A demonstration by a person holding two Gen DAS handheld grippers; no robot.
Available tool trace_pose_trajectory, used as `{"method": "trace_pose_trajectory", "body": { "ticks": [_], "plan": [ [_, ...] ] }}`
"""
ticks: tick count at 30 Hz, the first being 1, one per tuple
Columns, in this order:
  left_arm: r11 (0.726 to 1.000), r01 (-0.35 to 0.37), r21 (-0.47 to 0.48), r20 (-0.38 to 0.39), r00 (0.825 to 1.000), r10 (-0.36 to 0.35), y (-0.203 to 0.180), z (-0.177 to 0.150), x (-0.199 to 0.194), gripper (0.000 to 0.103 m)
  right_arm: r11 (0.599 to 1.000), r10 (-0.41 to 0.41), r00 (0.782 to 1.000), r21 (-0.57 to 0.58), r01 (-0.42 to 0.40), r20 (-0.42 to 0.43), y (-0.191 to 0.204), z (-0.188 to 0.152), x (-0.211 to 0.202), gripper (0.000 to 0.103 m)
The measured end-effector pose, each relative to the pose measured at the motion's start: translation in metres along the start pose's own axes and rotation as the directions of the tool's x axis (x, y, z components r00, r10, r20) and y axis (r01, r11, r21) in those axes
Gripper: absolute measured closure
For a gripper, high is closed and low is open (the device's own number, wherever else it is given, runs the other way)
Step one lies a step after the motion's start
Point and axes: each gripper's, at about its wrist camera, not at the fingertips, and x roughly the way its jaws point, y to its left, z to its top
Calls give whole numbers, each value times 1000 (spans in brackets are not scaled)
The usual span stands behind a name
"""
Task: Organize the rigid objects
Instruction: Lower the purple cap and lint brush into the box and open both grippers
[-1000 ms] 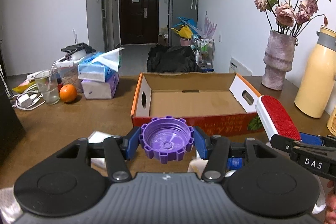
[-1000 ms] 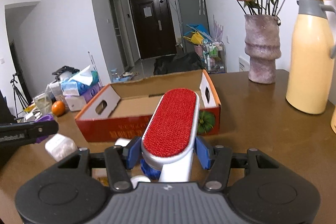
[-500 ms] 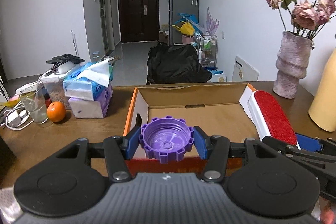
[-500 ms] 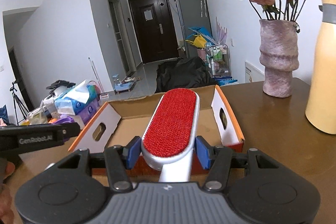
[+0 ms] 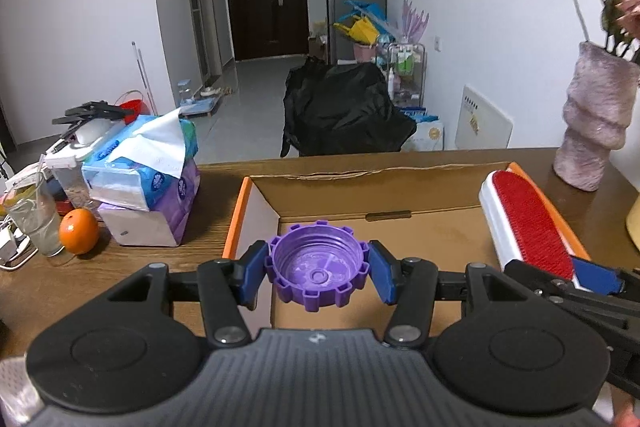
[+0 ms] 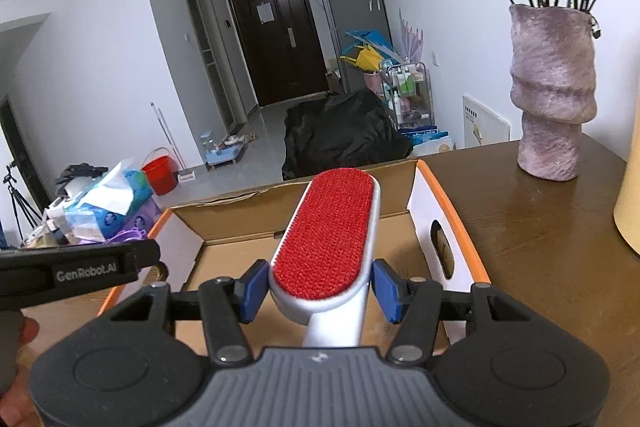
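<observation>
A: Your left gripper (image 5: 318, 273) has its fingers closed on the purple cap (image 5: 318, 271), open side up, one blue pad on each side of the ridged rim. It hangs over the near left part of the cardboard box (image 5: 424, 183), above the floor of it and not touching.

B: And the right one?

A: Your right gripper (image 6: 320, 291) has its fingers pinched on the lint brush (image 6: 330, 231) at the white neck just below the red pad; the head runs straight ahead of the fingers over the box, towards its far wall.

B: How will they handle?

A: Both look like hard plastic, light and stiff, so I'd expect no give under the pads. The cap's ridges should keep it from turning. The brush is long and held near one end, so the head may tip down if your grip eases; the neck is smooth. Holding it nearer the middle would steady it, I'd say.

B: Room to set them down?

A: The box floor ahead of both sets of fingers is bare cardboard. Its orange-edged side walls stand just outside each gripper, with the right wall (image 6: 444, 223) close beside the right fingers. Your two grippers are near each other, so lower one at a time. The vase (image 6: 552, 95) stands on the desk (image 6: 540, 247) to the right of the fingers, well apart from the box
</observation>
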Motion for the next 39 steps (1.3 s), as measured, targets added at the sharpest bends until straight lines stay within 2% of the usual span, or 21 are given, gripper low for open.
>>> {"method": "trace_pose_trajectory", "body": {
  "ticks": [10,14,24,25,26,27,28,29,32,39],
  "plan": [
    [1000,-27,9,-56,998,28,3,-1,48,48,999,-10,999,-39,8,-51,-1,11,36,48],
    [1000,-16,-4,-87,996,16,6,-5,63,48,998,-26,997,-53,23,-66,-3,12,48,48],
    [1000,-1,-2,-106,994,1,9,-12,73,47,996,-49,995,-82,41,-92,-5,12,58,46],
    [1000,-3,0,-106,994,3,8,-13,73,43,995,-50,994,-85,43,-92,-5,12,57,45],
    [1000,-6,4,-103,995,6,8,-14,73,34,995,-55,995,-91,47,-86,-4,13,55,41],
    [1000,-14,10,-96,995,15,8,-15,71,26,994,-62,995,-95,54,-78,-3,14,52,26],
    [1000,-25,13,-88,996,26,8,-15,70,12,993,-69,996,-103,63,-61,-2,16,47,12],
    [999,-38,17,-73,997,39,8,-15,67,6,992,-74,996,-107,69,-47,-2,17,44,10],
    [999,-49,11,-44,998,49,9,-13,61,0,992,-76,997,-98,73,-27,-4,21,37,9],
    [999,-44,8,-40,998,44,11,-13,60,0,992,-85,996,-91,82,-27,-6,22,36,4]
  ]
}}
